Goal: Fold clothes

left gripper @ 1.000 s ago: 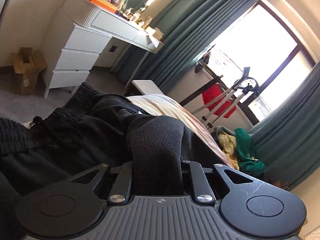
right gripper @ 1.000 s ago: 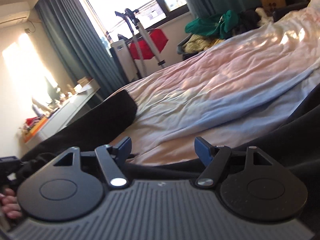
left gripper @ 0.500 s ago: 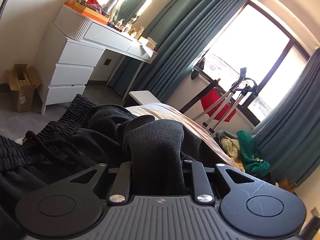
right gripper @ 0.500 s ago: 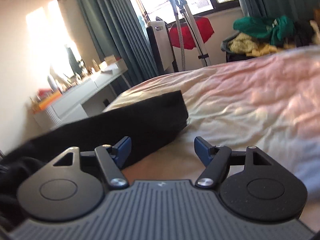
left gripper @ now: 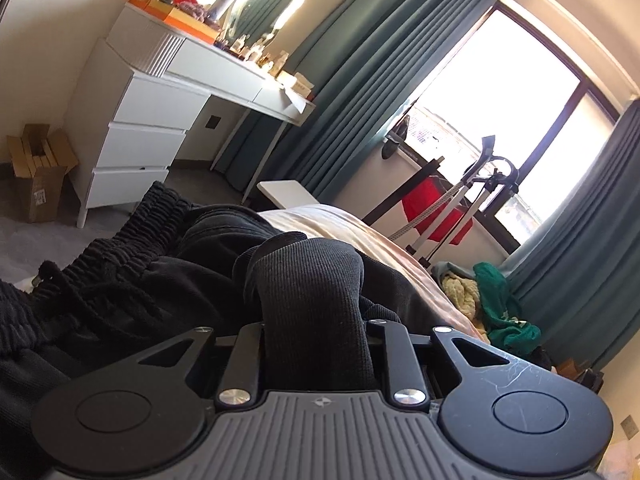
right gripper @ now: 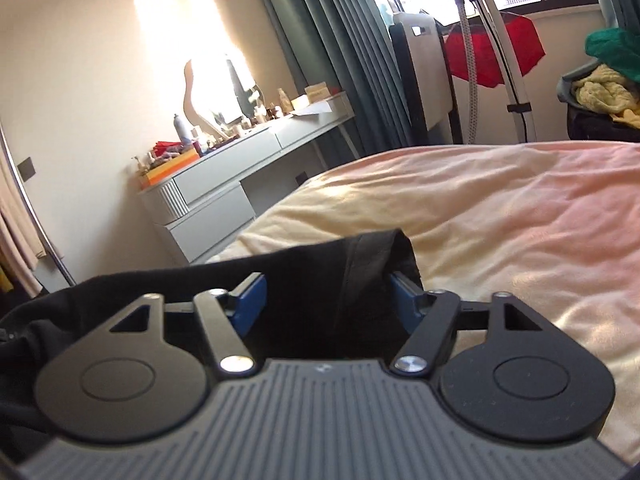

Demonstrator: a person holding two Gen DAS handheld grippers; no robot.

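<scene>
A pair of black trousers lies bunched on the bed [left gripper: 340, 224], its gathered elastic waistband [left gripper: 132, 232] to the left. My left gripper [left gripper: 316, 320] is shut on a ribbed black cuff [left gripper: 312, 280], which stands up between its fingers and hides the tips. In the right wrist view, the hemmed end of a black trouser leg [right gripper: 360, 256] lies on the cream and pink bedcover [right gripper: 500, 220]. My right gripper [right gripper: 326, 288] has this end between its blue pads [right gripper: 252, 296], and its jaws are closing on it.
A white dressing table with drawers [left gripper: 152, 132], its top crowded with small items, stands by the wall, a cardboard box [left gripper: 36, 176] beside it. By the window are a garment steamer stand with a red cloth [left gripper: 432, 212] and a pile of green and yellow clothes [left gripper: 492, 292].
My right gripper swept left across the bed to the end of the black trouser leg and narrowed around it. The left gripper sank slightly, still gripping the cuff.
</scene>
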